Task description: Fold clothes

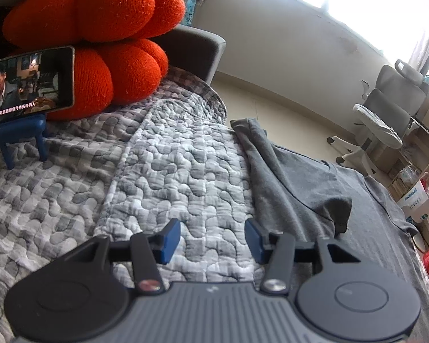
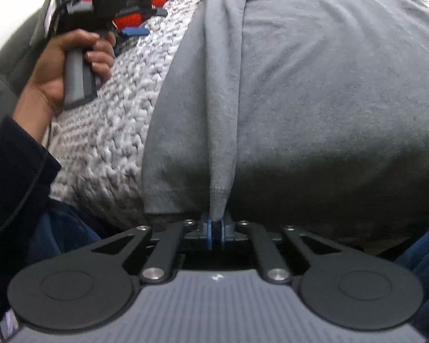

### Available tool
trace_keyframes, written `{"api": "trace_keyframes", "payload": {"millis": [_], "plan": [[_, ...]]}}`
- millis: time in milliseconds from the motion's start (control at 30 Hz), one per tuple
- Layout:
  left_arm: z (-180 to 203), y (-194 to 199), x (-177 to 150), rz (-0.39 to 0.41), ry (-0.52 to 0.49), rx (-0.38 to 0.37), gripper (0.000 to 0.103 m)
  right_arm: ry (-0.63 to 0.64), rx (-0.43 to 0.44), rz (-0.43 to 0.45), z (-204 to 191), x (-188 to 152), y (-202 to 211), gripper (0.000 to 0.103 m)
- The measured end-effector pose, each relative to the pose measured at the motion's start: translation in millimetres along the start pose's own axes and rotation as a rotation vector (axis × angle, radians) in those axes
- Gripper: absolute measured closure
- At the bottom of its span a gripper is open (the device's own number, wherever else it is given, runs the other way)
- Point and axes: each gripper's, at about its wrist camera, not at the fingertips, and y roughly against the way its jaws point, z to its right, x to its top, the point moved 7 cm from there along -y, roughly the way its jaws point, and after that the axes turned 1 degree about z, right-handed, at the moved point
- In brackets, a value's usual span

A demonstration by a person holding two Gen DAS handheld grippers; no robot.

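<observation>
Right claw [image 2: 216, 228] pinching grey T-shirt [image 2: 314, 85] hem — left claw [image 1: 211, 241] parted, empty, above quilt [image 1: 171, 157].

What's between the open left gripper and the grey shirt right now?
Only bare quilted blanket, seen in the left wrist view: the left gripper hovers over it, with the grey shirt just to its right.

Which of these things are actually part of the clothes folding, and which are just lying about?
Part of the job:
grey T-shirt
right hand-held gripper, pinching its hem
left hand-held gripper, open

Just lying about:
orange cushion
phone on blue stand
office chair
</observation>
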Motion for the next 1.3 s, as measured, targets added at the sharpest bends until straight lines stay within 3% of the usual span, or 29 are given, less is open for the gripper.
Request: {"api": "trace_keyframes", "payload": {"millis": [133, 200, 267, 333, 367, 400, 600, 700, 800, 833, 900, 967, 1300], "plan": [[1, 0, 1, 0.001, -0.002, 0.0, 0.053, 0.007, 0.017, -0.021, 3, -3, -3, 0.098], [1, -1, 1, 0.002, -0.002, 0.004, 0.053, 0.008, 0.036, -0.005, -1, -2, -2, 0.088], [1, -1, 1, 0.0, 0.001, 0.006, 0.053, 0.003, 0.062, 0.017, -6, 1, 1, 0.087], [0, -1, 1, -0.001, 0.005, 0.008, 0.053, 0.008, 0.091, 0.019, -12, 1, 1, 0.073], [-1, -2, 1, -0.002, 0.006, 0.008, 0.053, 0.01, 0.105, 0.02, -16, 1, 0, 0.055], [-1, -2, 1, -0.002, 0.006, 0.008, 0.053, 0.013, 0.12, 0.02, -19, 1, 0, 0.048], [1, -2, 0, -0.005, -0.002, 0.007, 0.053, -0.05, 0.136, 0.025, -21, 2, -10, 0.048], [2, -2, 0, -0.004, -0.003, 0.007, 0.053, -0.196, 0.198, 0.041, -17, 4, -13, 0.049], [2, -2, 0, -0.004, -0.003, 0.007, 0.053, -0.342, 0.262, 0.046, -11, 1, -16, 0.059], [2, -2, 0, -0.004, -0.003, 0.008, 0.053, -0.337, 0.244, 0.053, -11, 0, -17, 0.063], [2, -2, 0, -0.004, -0.004, 0.009, 0.053, -0.33, 0.221, 0.061, -10, -1, -18, 0.088], [2, -2, 1, -0.003, -0.005, 0.008, 0.053, -0.339, 0.22, 0.06, -9, -2, -20, 0.095], [2, -3, 0, -0.009, -0.003, 0.004, 0.053, -0.259, 0.215, 0.045, -22, -10, -23, 0.098]]}}
